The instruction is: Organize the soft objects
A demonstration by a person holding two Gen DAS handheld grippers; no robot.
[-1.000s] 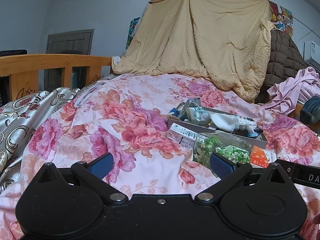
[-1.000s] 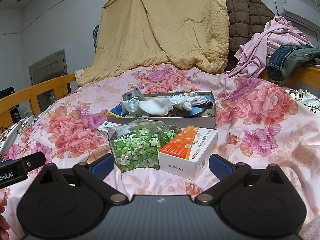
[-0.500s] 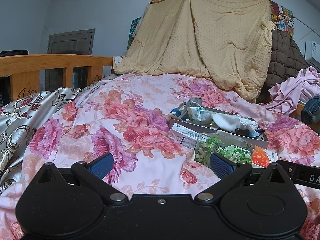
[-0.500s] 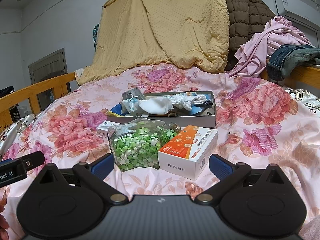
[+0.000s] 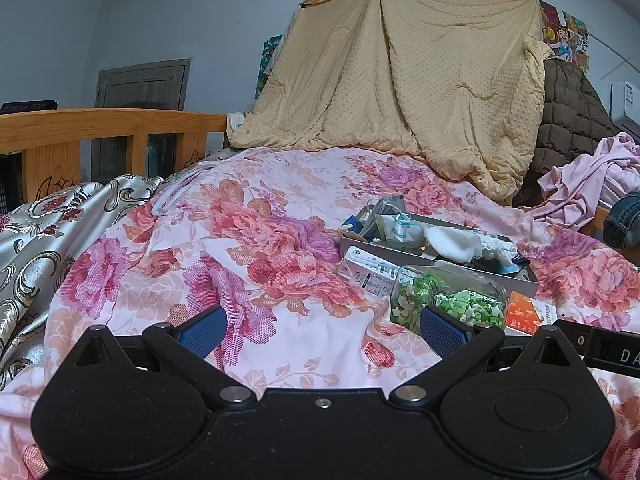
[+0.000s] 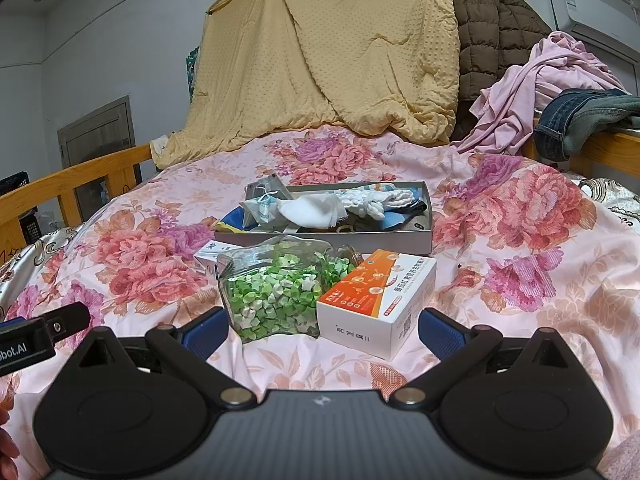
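From my feed, pale blue-grey walls (image 5: 192, 20) fill the upper frame. A wooden bed rail (image 5: 100, 120) crosses the left side before a dark door (image 5: 144, 84). An air conditioner (image 6: 592, 8) is mounted at upper right, posters (image 5: 566, 38) nearby.

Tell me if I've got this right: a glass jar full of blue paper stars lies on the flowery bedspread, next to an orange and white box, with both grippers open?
Nearly. The paper stars in the glass jar are green and white, not blue, as the right wrist view shows. The rest holds: it lies on the flowery bedspread beside the orange and white box, and the left gripper and right gripper are open.
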